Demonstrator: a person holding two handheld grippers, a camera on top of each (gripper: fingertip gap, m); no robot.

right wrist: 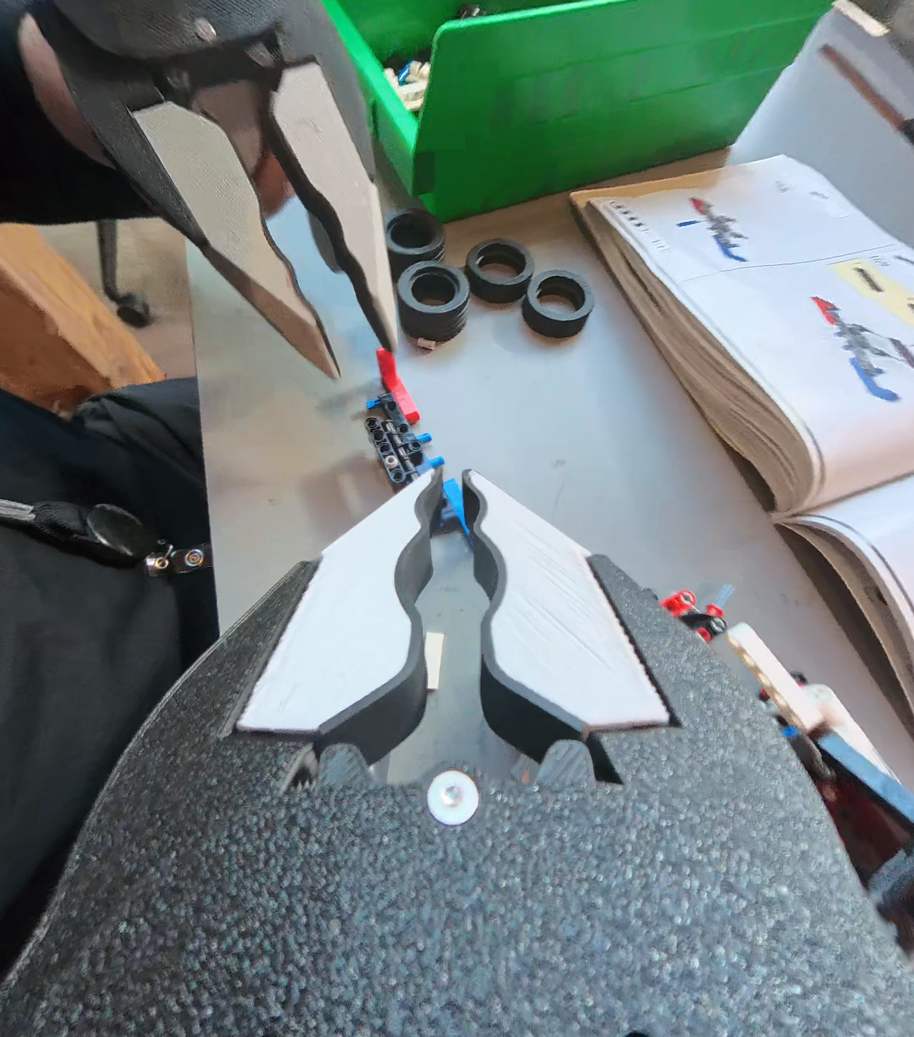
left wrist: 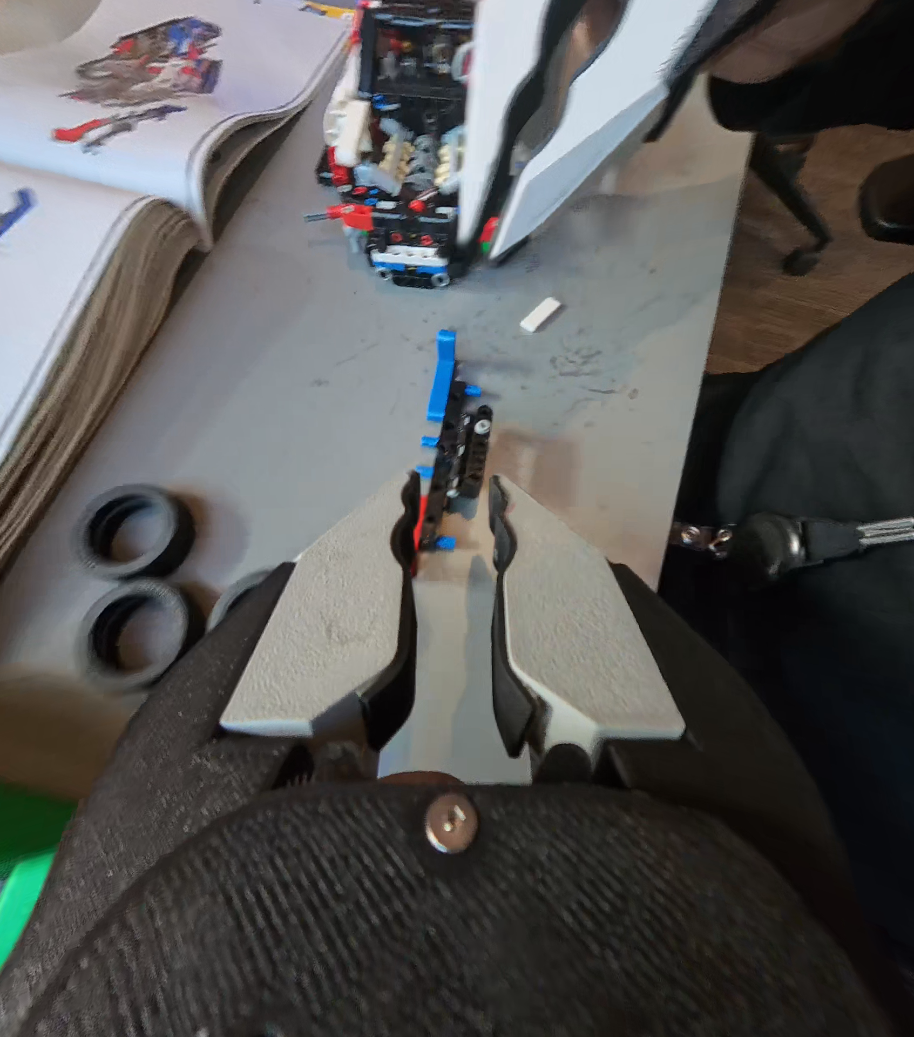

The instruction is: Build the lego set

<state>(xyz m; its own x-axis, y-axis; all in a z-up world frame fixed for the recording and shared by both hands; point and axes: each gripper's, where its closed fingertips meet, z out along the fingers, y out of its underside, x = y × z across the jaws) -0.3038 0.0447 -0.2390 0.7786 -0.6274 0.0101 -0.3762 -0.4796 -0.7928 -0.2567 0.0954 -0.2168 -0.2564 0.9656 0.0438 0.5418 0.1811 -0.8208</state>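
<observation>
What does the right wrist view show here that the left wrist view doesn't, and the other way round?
Only the right wrist view shows the inside of the green bin with loose parts, and all four black tyres. Only the left wrist view shows the large black car chassis nearly whole, and a small white piece fully clear on the table. Both show the small black, blue and red subassembly, the open instruction book, the left gripper and the right gripper, each open, one at each end of the subassembly.

A slim black beam assembly (left wrist: 457,449) with blue pins, a blue end and a red end lies flat on the grey table (left wrist: 275,365), near the larger multicoloured model (left wrist: 404,163).
</observation>
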